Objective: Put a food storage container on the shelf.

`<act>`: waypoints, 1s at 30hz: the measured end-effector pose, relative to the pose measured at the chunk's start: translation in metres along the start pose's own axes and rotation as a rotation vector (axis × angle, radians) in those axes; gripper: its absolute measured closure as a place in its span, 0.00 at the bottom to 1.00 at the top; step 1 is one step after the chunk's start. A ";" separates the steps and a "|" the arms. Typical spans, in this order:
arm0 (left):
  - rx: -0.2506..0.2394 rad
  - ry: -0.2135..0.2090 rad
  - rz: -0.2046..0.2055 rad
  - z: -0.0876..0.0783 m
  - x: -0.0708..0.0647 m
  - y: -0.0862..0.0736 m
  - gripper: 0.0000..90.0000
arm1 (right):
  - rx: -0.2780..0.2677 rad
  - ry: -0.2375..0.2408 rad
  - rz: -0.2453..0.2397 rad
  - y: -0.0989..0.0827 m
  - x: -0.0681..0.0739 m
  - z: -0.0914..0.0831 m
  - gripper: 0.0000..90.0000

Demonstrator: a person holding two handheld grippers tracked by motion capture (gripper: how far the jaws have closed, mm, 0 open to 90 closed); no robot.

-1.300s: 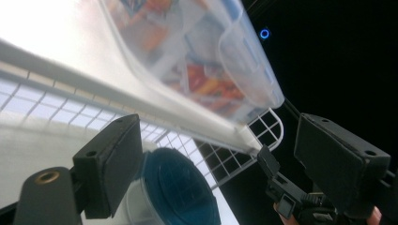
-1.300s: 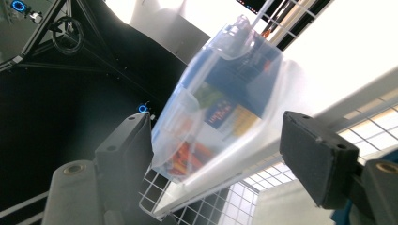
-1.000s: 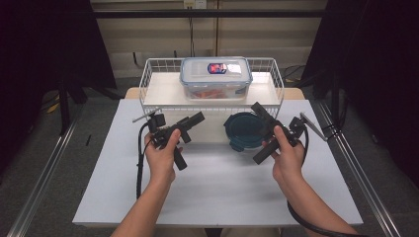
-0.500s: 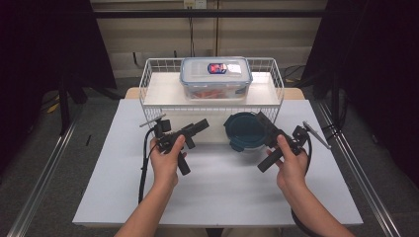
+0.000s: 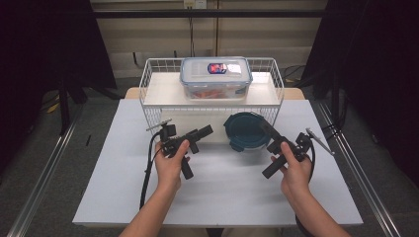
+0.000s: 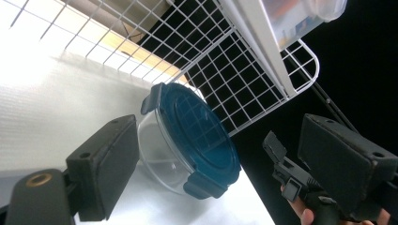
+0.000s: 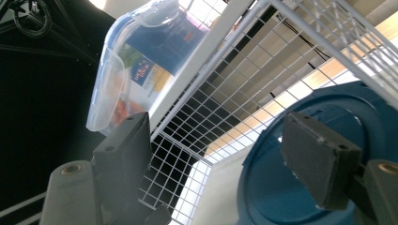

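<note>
Left gripper (image 5: 203,132) hovers over the counter (image 5: 123,192) in the high view, jaws spread and empty, aimed toward the round tub (image 5: 247,132), a clear bowl under a blue lid. The tub sits on the counter just in front of the wire rack (image 5: 148,94), between the two hands. Right gripper (image 5: 269,132) reaches in from the other side, its tips at the tub's near rim; whether they touch cannot be told from here. A clear box (image 5: 216,78) rests on the rack's shelf, well apart from both hands.

From the left gripper view, the black jaws stand wide with nothing between the pads (image 6: 110,168). The tub (image 6: 187,140) lies ahead of them, its lid latched by tabs, the rack (image 6: 244,79) close behind it. The right gripper (image 6: 291,178) shows farther off.

From the right gripper view, the jaws are likewise wide apart and grip nothing. One pad (image 7: 319,157) sits over the blue lid (image 7: 300,187); the other hangs clear toward the rack (image 7: 263,93).

The likely trouble: the tub is light and smooth-sided, so a push from one side only could slide it into the rack mesh or spin it. A jaw could also snag the wire, given how near the rack stands. Pulling a tab without bracing the bowl would probably tip it.
</note>
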State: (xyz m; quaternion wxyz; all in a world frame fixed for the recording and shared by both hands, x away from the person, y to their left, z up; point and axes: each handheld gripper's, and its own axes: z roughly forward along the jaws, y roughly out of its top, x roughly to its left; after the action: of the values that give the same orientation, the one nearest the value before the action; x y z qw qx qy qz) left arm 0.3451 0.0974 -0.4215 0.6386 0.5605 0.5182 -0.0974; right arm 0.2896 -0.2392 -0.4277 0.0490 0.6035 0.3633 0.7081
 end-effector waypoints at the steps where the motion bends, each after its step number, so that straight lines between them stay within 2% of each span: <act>1: 0.005 -0.002 0.003 0.000 0.000 -0.001 0.14 | -0.003 0.001 0.002 0.000 -0.001 -0.001 0.28; 3: 0.013 -0.005 0.011 0.001 0.001 -0.001 0.14 | 0.003 -0.005 -0.006 -0.001 -0.003 -0.003 0.27; 4: 0.016 -0.005 0.001 0.001 0.001 -0.001 0.13 | 0.000 -0.009 -0.011 -0.002 -0.005 -0.004 0.27; 8: 0.028 -0.002 -0.002 0.001 0.002 -0.002 0.13 | -0.003 -0.023 -0.004 -0.005 -0.012 -0.008 0.27; 9: 0.031 -0.017 -0.011 0.001 0.003 -0.003 0.13 | 0.002 -0.029 -0.004 -0.006 -0.014 -0.009 0.27; 15: 0.048 -0.009 -0.008 0.001 0.008 -0.005 0.12 | 0.011 -0.047 0.008 -0.009 -0.020 -0.012 0.26; 21: 0.051 -0.002 -0.034 0.003 0.012 -0.006 0.12 | 0.007 -0.090 0.019 -0.009 -0.033 -0.017 0.26; 23: 0.051 -0.007 -0.035 0.004 0.013 -0.007 0.12 | 0.012 -0.101 0.029 -0.009 -0.035 -0.018 0.26; 27: 0.052 -0.005 -0.036 0.007 0.014 -0.008 0.12 | 0.009 -0.119 0.013 -0.008 -0.040 -0.017 0.26; 30: 0.059 0.000 -0.020 0.007 0.016 -0.007 0.12 | 0.003 -0.136 0.020 -0.006 -0.045 -0.018 0.26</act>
State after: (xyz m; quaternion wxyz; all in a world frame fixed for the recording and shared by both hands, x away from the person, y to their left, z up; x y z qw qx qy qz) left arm 0.3511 0.0965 -0.4399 0.6210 0.5737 0.5207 -0.1193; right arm 0.2838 -0.2661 -0.4683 0.0657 0.6539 0.3540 0.6654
